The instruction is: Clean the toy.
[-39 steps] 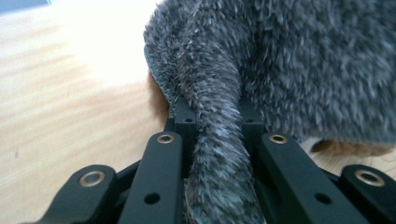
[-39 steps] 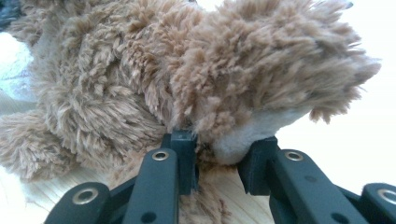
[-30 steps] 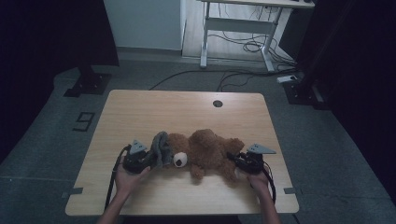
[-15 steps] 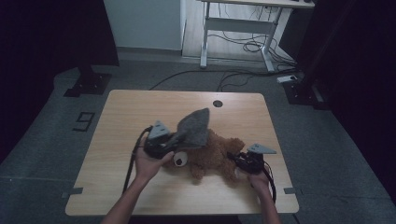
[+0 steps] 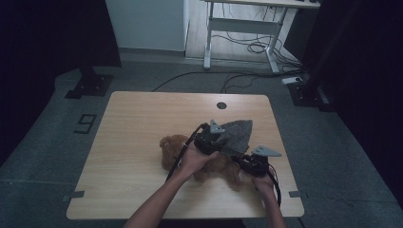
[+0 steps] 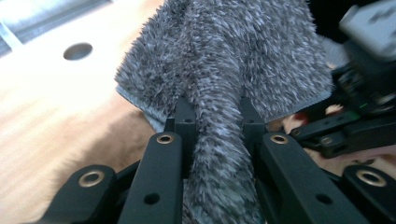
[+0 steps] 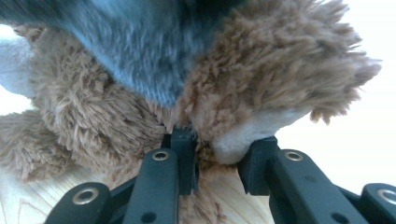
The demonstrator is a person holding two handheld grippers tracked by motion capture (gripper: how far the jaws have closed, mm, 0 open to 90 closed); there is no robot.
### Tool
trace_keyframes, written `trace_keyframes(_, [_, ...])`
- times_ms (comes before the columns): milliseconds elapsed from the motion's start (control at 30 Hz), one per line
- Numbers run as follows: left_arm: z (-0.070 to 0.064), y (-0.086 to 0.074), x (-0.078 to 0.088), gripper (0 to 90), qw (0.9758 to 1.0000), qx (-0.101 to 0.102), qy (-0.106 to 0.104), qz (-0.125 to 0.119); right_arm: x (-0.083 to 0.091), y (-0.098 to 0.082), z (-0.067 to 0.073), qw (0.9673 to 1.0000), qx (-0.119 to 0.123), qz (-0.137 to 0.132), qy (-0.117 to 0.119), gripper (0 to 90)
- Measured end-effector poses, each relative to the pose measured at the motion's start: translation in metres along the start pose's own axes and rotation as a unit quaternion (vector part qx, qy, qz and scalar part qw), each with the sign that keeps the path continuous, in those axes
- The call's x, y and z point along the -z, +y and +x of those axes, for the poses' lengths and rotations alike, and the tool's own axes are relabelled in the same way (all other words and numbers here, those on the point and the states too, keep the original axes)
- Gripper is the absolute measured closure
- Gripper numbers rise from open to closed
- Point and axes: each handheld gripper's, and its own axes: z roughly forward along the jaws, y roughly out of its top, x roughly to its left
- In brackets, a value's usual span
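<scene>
A brown teddy bear (image 5: 173, 149) lies on the wooden table (image 5: 138, 123), head to the left. My left gripper (image 5: 217, 138) hovers over the bear's body, shut on a grey fuzzy cloth (image 5: 237, 134) that drapes to the right. In the left gripper view the grey cloth (image 6: 224, 65) is bunched between the pads of that gripper (image 6: 215, 109). My right gripper (image 5: 244, 164) rests at the bear's right end, shut on a paw. In the right gripper view the bear's paw (image 7: 243, 140) is pinched in its jaws (image 7: 222, 142), with the grey cloth (image 7: 135, 42) hanging above.
A round cable hole (image 5: 221, 105) sits near the table's far edge. Behind the table stand a white desk frame (image 5: 242, 28) and loose cables (image 5: 247, 47) on the floor. A "9" marker (image 5: 85, 123) lies on the floor at the left.
My left gripper has carried the grey cloth up and to the right, from the bear's head across its body. The bear's head is now uncovered. The right gripper has stayed put.
</scene>
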Motion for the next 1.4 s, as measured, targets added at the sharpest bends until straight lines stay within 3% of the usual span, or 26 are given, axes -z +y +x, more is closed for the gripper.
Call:
trace_keyframes(133, [-0.003, -0.006, -0.008, 76.0, 0.9999, -0.008, 0.009, 0.010, 0.000, 0.000, 0.000, 1.0000, 0.002, 0.001, -0.002, 70.6])
trace_keyframes(333, [0.002, -0.019, 0.006, 76.2, 0.9996, -0.021, 0.018, 0.010, 0.000, 0.000, -0.001, 1.0000, 0.003, 0.001, 0.002, 70.6])
trace_keyframes(467, [0.015, -0.027, 0.020, 76.2, 0.9997, -0.005, 0.022, 0.012, 0.000, -0.001, -0.001, 1.0000, 0.002, -0.001, 0.003, 70.6])
trace_keyframes(733, [0.044, -0.041, 0.054, 76.2, 0.9983, 0.019, 0.055, -0.001, -0.002, 0.000, -0.001, 1.0000, 0.001, -0.002, 0.002, 70.7])
trace_keyframes(800, [0.049, -0.045, 0.061, 76.1, 0.9982, 0.029, 0.052, -0.007, -0.002, 0.000, -0.001, 1.0000, 0.001, -0.002, 0.002, 70.8])
trace_keyframes(900, [0.052, -0.045, 0.069, 75.9, 0.9979, 0.040, 0.047, -0.023, -0.002, 0.000, 0.000, 1.0000, 0.003, -0.003, 0.002, 70.9])
trace_keyframes(1000, [0.048, -0.037, 0.073, 75.9, 0.9978, 0.036, 0.043, -0.036, -0.002, 0.000, 0.000, 1.0000, 0.006, -0.005, 0.003, 71.0])
trace_keyframes(1233, [0.021, 0.007, 0.052, 75.9, 0.9992, -0.001, 0.018, -0.036, -0.003, 0.000, 0.001, 0.9999, 0.010, -0.006, 0.002, 71.1])
trace_keyframes(1333, [0.011, 0.023, 0.029, 75.9, 0.9997, -0.002, 0.008, -0.022, -0.002, 0.000, 0.001, 0.9999, 0.010, -0.005, 0.002, 71.1])
trace_keyframes(1400, [0.007, 0.025, 0.013, 75.9, 1.0000, -0.004, 0.007, -0.004, -0.002, 0.000, 0.001, 0.9999, 0.013, -0.006, 0.003, 71.1])
